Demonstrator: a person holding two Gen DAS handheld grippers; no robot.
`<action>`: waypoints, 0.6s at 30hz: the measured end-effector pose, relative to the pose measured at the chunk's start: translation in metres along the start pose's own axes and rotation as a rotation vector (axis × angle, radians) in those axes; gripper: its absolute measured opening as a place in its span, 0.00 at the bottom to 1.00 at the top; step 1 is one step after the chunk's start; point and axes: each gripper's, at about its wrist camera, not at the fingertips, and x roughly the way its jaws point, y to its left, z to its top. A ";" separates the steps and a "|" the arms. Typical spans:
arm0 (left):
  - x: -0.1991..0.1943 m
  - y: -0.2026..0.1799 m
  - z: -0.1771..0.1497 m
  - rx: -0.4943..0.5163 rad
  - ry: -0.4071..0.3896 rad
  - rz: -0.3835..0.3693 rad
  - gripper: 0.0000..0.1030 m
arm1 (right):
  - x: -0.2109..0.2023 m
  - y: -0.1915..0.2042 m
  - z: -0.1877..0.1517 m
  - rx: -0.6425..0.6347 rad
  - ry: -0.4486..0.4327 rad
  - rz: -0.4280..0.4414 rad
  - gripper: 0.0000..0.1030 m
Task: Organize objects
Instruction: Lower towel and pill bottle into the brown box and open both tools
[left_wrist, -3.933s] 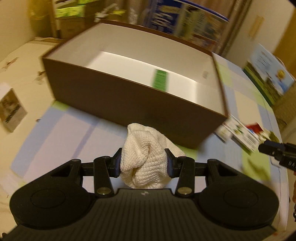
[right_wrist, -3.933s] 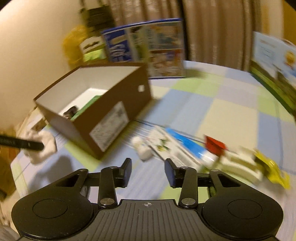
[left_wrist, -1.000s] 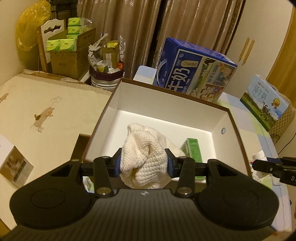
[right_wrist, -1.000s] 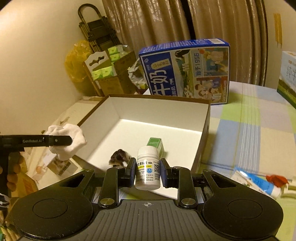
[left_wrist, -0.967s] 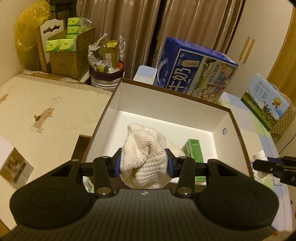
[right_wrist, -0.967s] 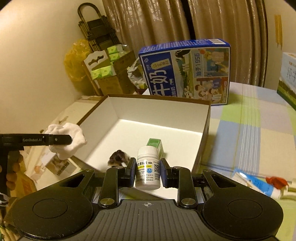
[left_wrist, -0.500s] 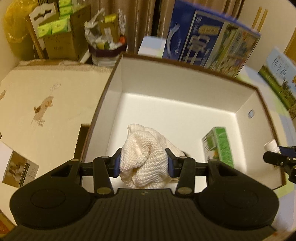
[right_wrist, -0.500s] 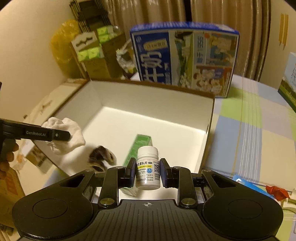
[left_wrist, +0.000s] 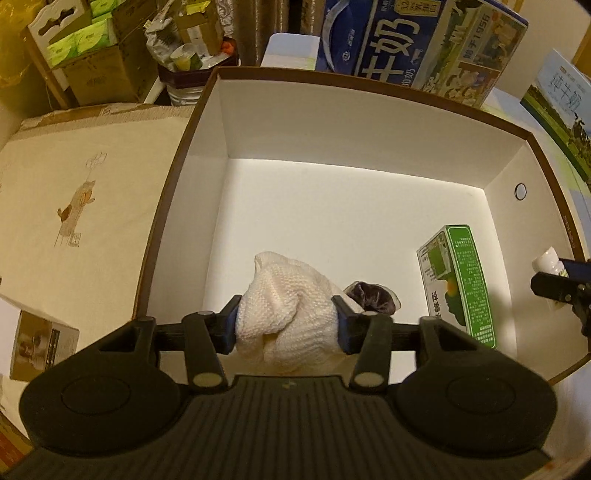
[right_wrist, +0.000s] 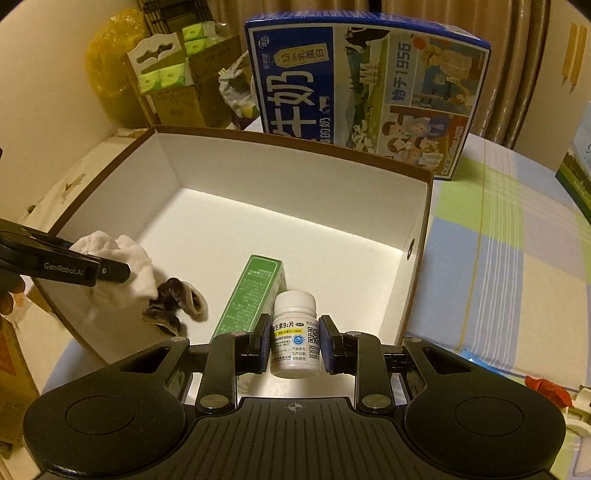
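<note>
As the frames stood, you were partway through the sorting. Your left tool (left_wrist: 287, 325) was clamped on the white cloth (left_wrist: 284, 314), held over the near-left part of the box (left_wrist: 177, 192), inside its rim but not yet released. Your right tool (right_wrist: 294, 345) was clamped on the pill bottle (right_wrist: 295, 332), held upright above the near wall of the box, toward its right end, also not yet set down.

Box contents, as seen: a green carton (left_wrist: 458, 284) lay flat on the floor of the box toward the right side, and a dark scrunchie (left_wrist: 373, 295) lay near the front, just beside the hanging cloth. The rest of the white floor was bare, so room for both held items looked ample.

Remaining work, by my judgement: both releases, then the loose items outside. At the right edge of the right wrist view, a red piece (right_wrist: 546, 387) and part of a blue packet (right_wrist: 476, 360) lay on the checked cloth, largely cut off. A small box (left_wrist: 40, 347) lay left of the box; whether it belongs to the task I cannot tell.
</note>
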 end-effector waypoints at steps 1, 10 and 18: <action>-0.001 0.000 0.001 0.002 -0.003 -0.007 0.51 | 0.000 0.000 0.000 0.000 0.001 -0.001 0.23; -0.005 -0.016 0.006 0.061 -0.034 -0.038 0.79 | 0.009 -0.001 0.001 -0.034 0.040 -0.020 0.23; -0.009 -0.016 0.008 0.073 -0.031 -0.059 0.83 | 0.020 0.005 0.001 -0.129 0.093 -0.035 0.23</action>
